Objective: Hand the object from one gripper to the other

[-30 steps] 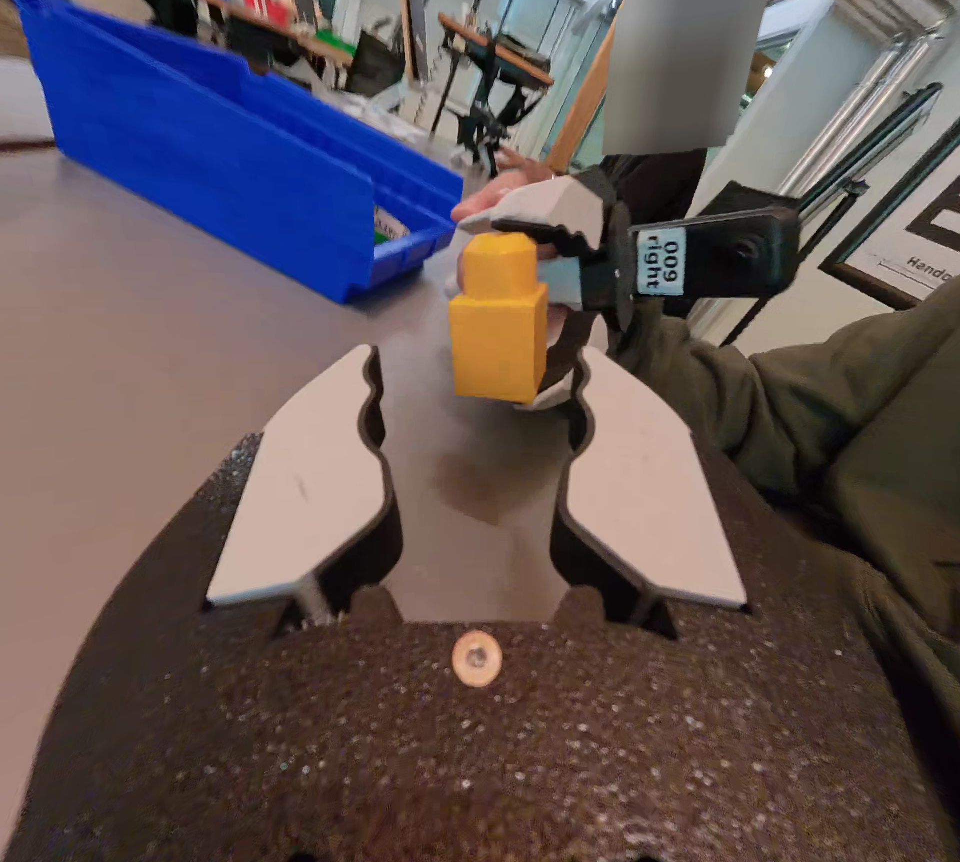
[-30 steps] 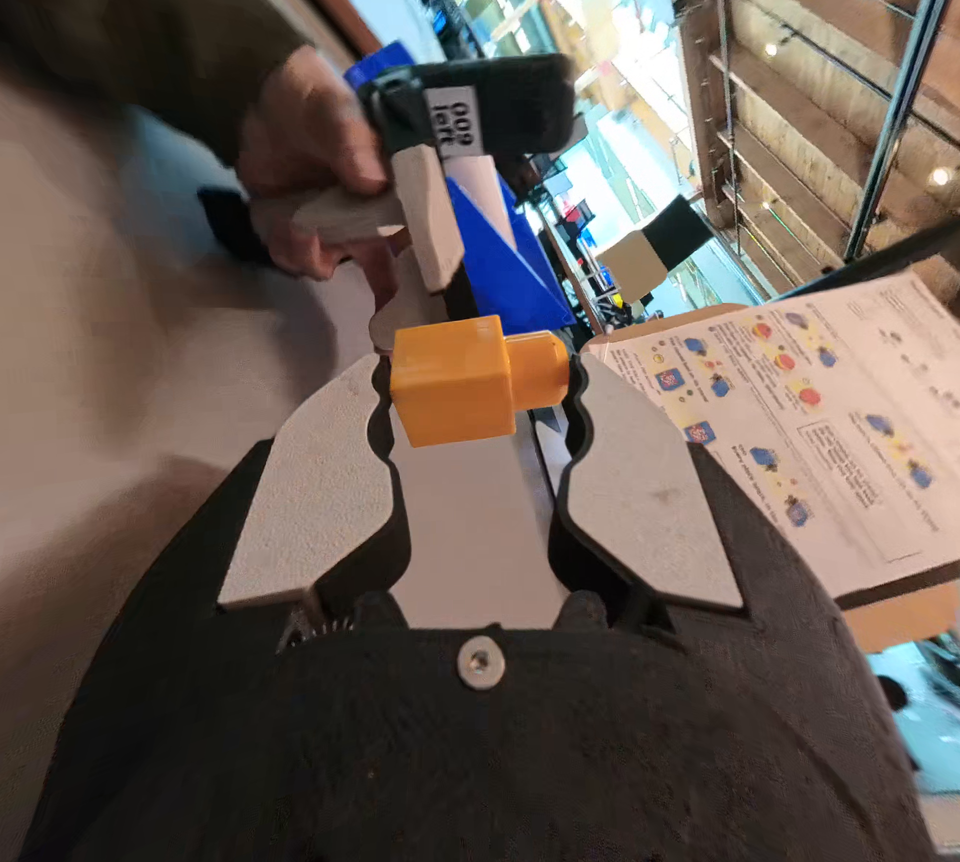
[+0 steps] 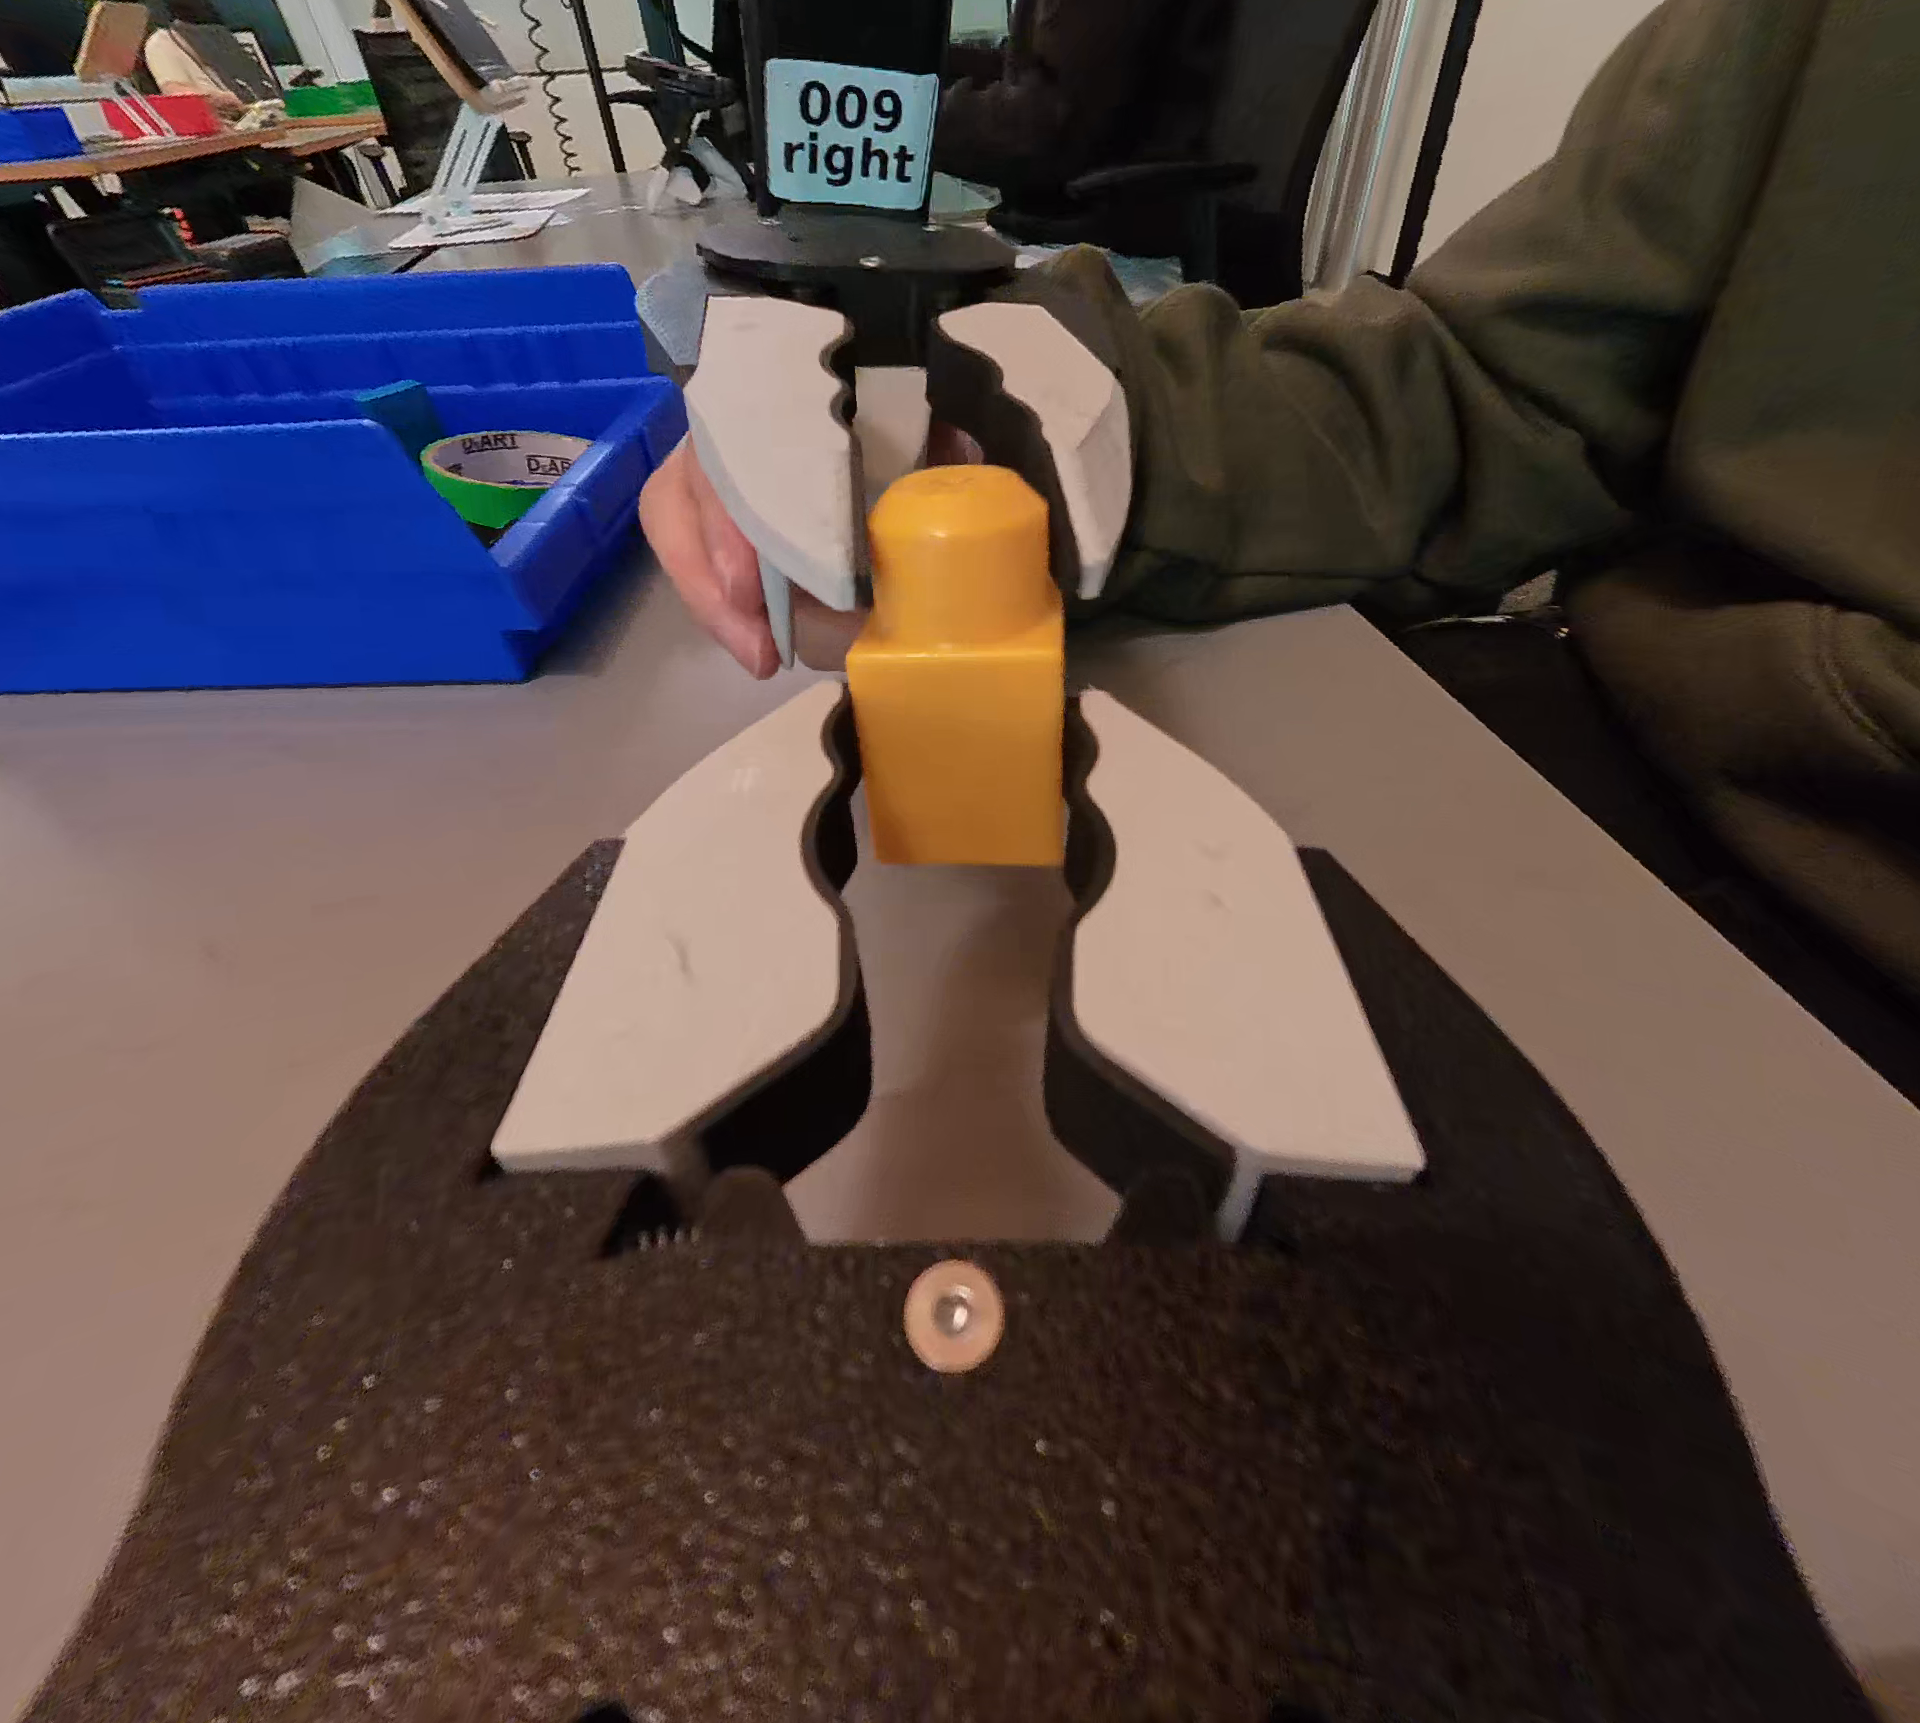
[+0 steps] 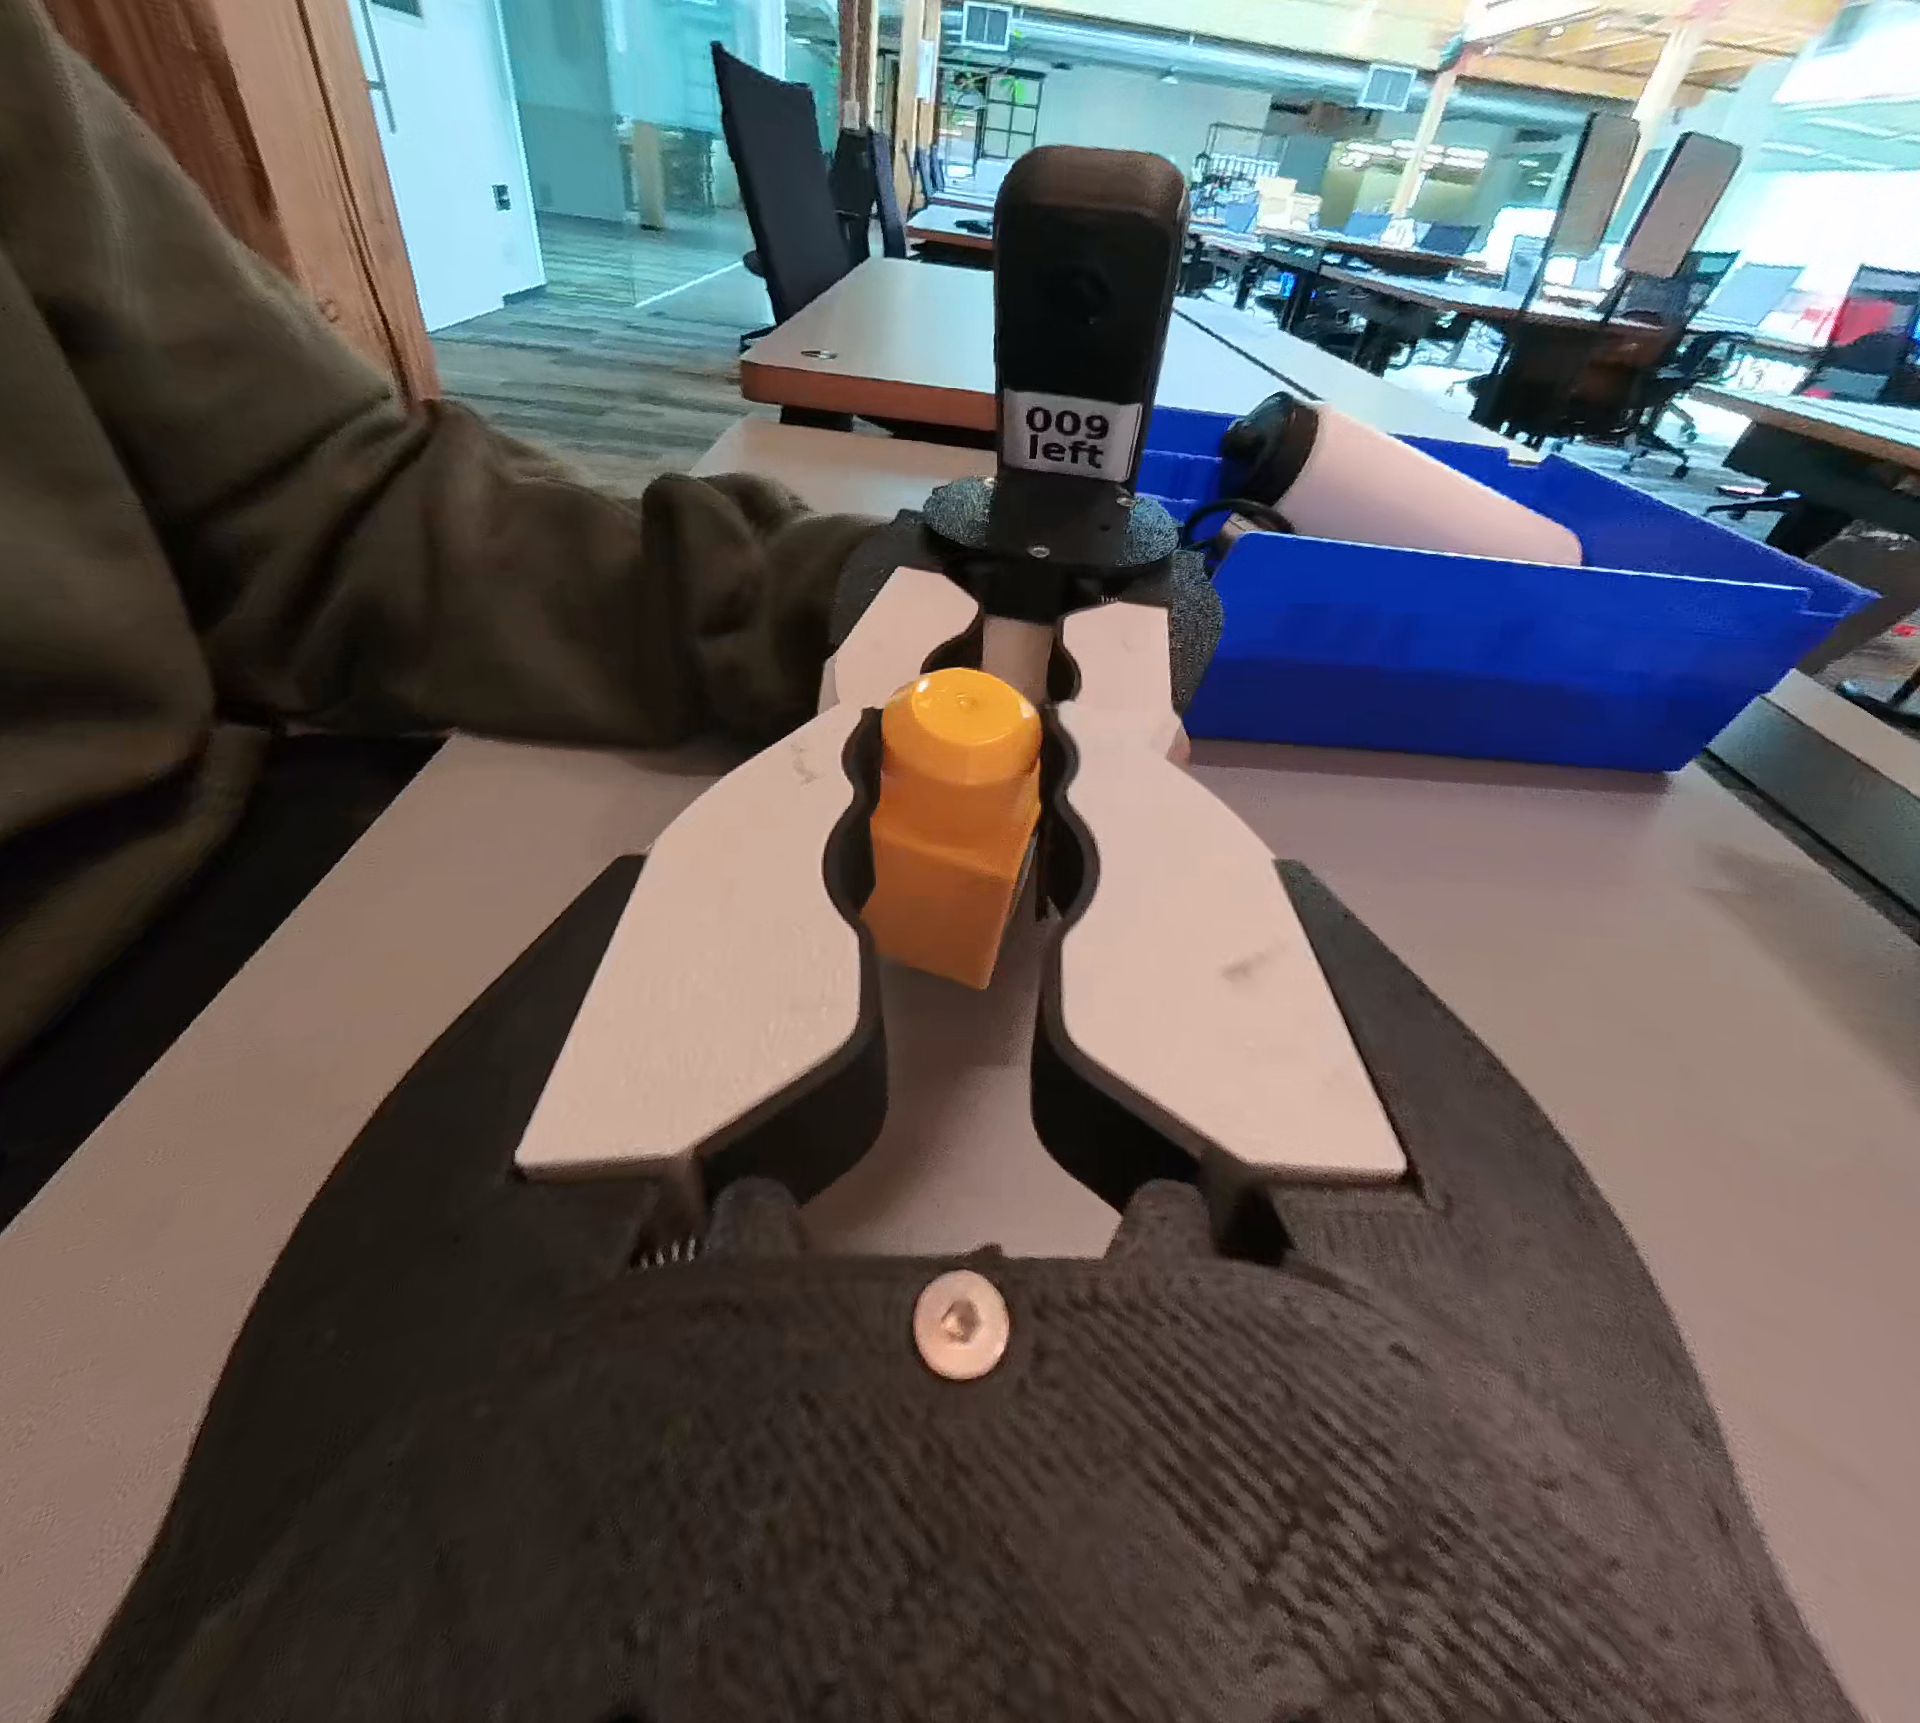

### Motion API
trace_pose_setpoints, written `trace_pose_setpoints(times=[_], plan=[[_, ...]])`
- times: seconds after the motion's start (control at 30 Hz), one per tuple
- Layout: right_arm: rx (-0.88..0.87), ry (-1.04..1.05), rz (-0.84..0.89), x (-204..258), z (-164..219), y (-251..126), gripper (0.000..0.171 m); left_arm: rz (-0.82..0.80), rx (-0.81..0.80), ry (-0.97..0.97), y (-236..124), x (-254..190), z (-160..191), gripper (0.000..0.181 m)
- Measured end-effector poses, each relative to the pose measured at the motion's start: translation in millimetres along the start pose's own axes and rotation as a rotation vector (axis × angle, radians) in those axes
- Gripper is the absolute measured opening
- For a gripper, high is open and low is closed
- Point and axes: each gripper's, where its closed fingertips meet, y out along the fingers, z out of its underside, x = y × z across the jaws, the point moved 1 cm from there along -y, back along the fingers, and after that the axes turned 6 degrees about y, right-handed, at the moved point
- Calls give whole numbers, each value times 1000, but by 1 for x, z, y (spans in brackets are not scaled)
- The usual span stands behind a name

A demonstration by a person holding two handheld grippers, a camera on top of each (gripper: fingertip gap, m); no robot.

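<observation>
One yellow block [image 3: 956,717], two grippers: left gripper [image 3: 958,774] clamps its body, right gripper [image 4: 954,806] clamps its stud end.

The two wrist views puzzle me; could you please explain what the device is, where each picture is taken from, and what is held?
No robot here: a person holds a two-finger gripper in each hand, each with a camera looking along its fingers. One picture looks out from the left gripper, the other from the right gripper. They face each other above a grey table. Both appear closed on one yellow block, mid-handover. A blue bin holding a green tape roll sits on the table.
</observation>
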Motion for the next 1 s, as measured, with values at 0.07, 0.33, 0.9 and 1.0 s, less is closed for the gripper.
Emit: trace_pose_setpoints(times=[0.07,0.33,0.9,1.0], plan=[[7,3,8,-2,-2,0,29,-9,-10,3,-1,1,-1,36],[-145,120,570,-75,-16,-22,29,-517,-6,116,-15,60,-12,47],[-99,204,339,-61,-10,-30,46,-352,37,-49,-10,50,2,35],[-109,283,142,-40,-11,-27,57,-97,-60,-109,-10,18,-12,35]])
